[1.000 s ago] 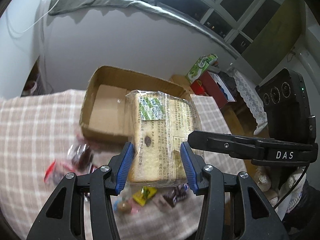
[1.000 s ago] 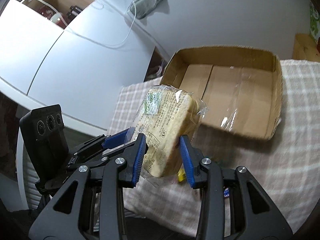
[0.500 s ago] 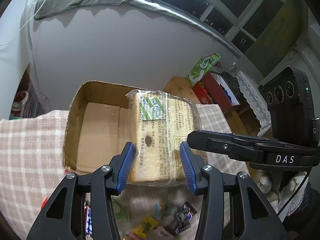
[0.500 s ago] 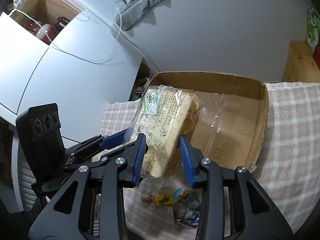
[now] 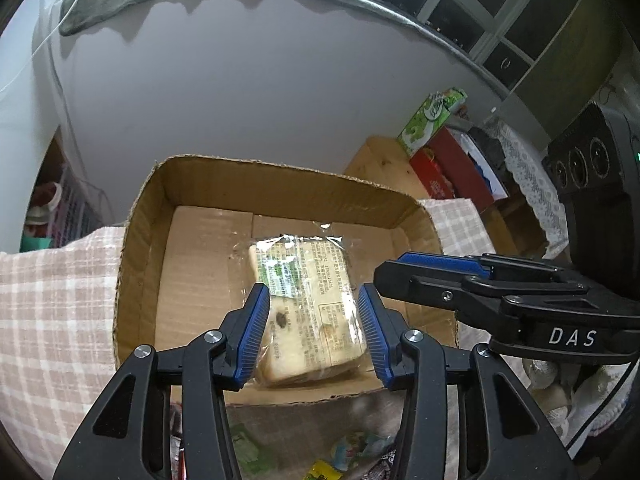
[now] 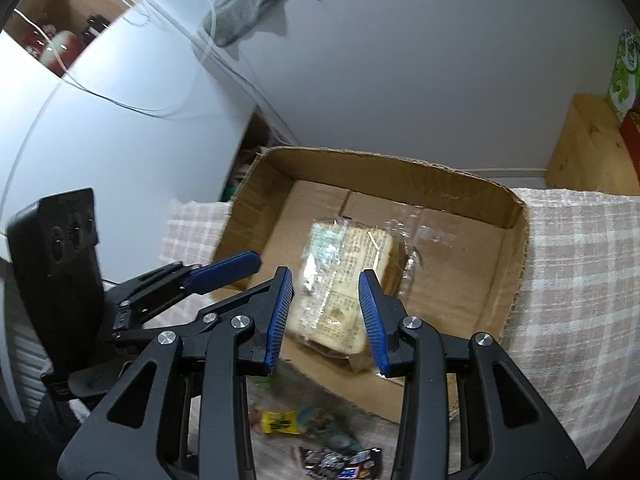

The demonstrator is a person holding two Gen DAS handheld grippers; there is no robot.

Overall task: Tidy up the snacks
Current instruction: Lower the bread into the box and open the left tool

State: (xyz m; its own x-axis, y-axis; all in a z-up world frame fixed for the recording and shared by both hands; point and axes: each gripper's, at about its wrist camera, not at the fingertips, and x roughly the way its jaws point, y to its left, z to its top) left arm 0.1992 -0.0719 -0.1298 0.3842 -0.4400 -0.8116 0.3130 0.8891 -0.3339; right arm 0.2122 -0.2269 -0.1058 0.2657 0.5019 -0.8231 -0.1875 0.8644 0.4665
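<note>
Wrapped bread (image 6: 344, 276) between right tool (image 6: 326, 318) pads, over cardboard box (image 6: 460, 280).

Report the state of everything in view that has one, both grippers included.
Clear-wrapped sliced bread loaf: inside the box, gripped at its near end.
Open brown cardboard box: topless, holds only the loaf.
Left gripper: shut on the loaf.
Right gripper: shut on the loaf.
Small loose snack packets: outside the box, on the checked cloth.
</note>
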